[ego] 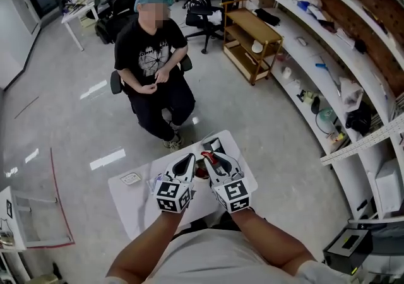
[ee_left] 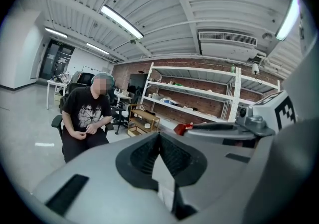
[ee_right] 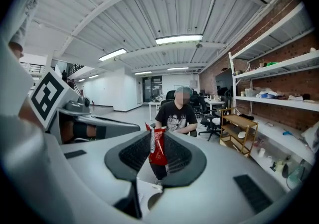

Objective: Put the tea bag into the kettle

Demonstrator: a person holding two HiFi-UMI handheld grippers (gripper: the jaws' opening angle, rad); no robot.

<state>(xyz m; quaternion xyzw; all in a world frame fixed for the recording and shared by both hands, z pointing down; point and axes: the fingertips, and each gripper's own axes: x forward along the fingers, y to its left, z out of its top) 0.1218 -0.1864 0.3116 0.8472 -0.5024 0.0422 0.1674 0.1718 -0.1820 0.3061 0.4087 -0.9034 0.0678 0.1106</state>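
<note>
Held over the table's [ego: 136, 204] middle, the right gripper [ego: 206, 155] pinches the red tea bag [ee_right: 158, 151] upright between its fingers [ee_right: 180, 156], long axis vertical. Just left of it, the left gripper [ego: 190, 158] has its fingers [ee_left: 172, 156] pressed together, empty. I cannot pick out the kettle.

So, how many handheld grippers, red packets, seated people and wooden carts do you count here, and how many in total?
Grippers: 2, the left gripper and the right gripper
Red packets: 1, the red packet in the right gripper's fingers
Seated people: 1, the seated person
Wooden carts: 1, the wooden cart
Total: 5
</note>
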